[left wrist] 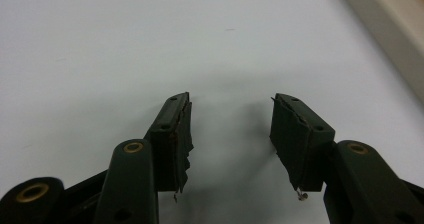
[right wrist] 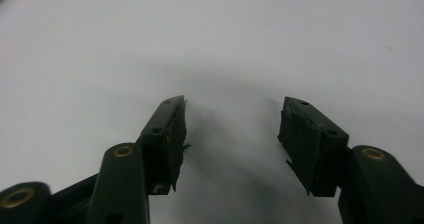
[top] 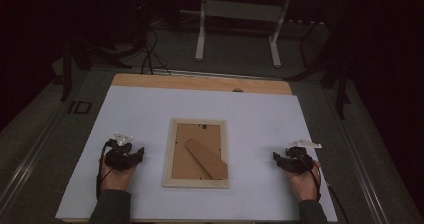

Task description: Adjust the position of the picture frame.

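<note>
Lying face down mid-table on the white sheet (top: pixel 150 109): picture frame (top: pixel 196 153), cardboard back up, stand flap (top: pixel 206 158) lying diagonally across it. Resting on the sheet left of the frame, well apart: left gripper (top: pixel 140 153), jaws spread, gripping nothing. Resting right of the frame, also well apart: right gripper (top: pixel 276 157), jaws spread, empty. Showing at upper right in left gripper view: frame edge (left wrist: pixel 390 29).
</note>
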Demonstrator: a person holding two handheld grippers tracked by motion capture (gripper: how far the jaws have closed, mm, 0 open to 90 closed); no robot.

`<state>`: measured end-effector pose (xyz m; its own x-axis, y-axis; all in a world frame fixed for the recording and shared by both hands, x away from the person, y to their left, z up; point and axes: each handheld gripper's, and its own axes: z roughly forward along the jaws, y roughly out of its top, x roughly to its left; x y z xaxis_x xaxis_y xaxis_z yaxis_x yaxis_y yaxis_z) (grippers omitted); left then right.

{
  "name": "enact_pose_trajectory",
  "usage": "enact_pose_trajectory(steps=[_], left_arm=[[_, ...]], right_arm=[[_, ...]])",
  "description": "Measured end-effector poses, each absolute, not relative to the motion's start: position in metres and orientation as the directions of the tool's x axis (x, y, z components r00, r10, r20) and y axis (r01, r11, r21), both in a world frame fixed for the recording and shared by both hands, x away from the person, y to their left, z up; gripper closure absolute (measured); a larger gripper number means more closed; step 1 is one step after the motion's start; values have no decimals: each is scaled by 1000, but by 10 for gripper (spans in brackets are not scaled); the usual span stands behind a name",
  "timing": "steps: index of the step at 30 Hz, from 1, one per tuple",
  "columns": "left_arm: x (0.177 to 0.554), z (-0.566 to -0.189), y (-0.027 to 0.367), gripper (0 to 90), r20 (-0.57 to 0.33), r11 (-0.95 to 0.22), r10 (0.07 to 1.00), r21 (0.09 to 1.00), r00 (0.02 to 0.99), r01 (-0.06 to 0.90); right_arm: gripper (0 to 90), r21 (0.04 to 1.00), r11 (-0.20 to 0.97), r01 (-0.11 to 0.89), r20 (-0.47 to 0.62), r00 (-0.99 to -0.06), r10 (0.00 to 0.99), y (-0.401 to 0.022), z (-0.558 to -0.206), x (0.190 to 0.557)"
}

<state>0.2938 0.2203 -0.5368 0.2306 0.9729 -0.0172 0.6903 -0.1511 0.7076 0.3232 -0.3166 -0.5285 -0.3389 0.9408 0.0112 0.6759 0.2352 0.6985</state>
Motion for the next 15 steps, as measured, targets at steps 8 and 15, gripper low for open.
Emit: enact_pose_trajectory(steps=[8, 15], left_arm=[[289, -529, 210, 532, -65, -197, 931, 740, 359, 644], [287, -526, 207, 543, -82, -200, 921, 739, 380, 643]], right_arm=[[446, 709, 249, 660, 15, -367, 930, -309, -523, 321], [479, 718, 261, 646, 19, -392, 920, -304, -522, 320]])
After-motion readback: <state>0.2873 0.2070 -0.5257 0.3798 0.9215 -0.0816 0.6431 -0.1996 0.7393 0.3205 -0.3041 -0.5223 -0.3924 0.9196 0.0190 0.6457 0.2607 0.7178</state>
